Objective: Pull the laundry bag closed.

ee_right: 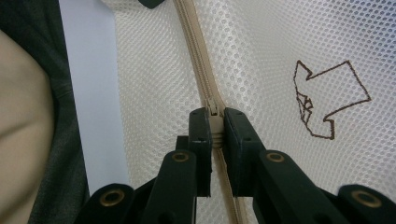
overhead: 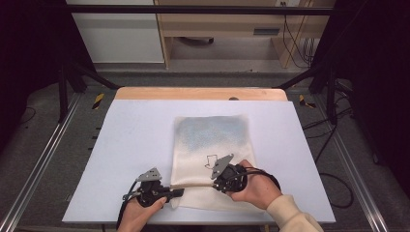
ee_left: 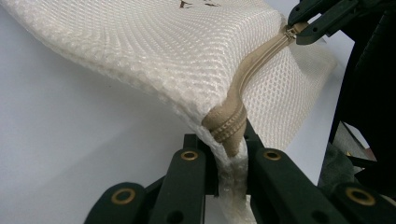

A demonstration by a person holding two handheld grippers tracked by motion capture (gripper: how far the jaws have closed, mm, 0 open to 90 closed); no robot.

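We count one mesh bag (overhead: 211,145), one zipper (overhead: 193,184), two grippers. The bag lies flat on the white table (overhead: 135,140), near its front edge. It's cream, open-weave netting, with a tan zipper running along the near end and a small brown outline drawing (ee_right: 327,100) stitched on it. Left gripper (ee_left: 229,140) is clamped on the bag's corner at the zipper's end. Right gripper (ee_right: 214,123) is pinching the zipper slider (ee_right: 213,103), further along the same zipper.
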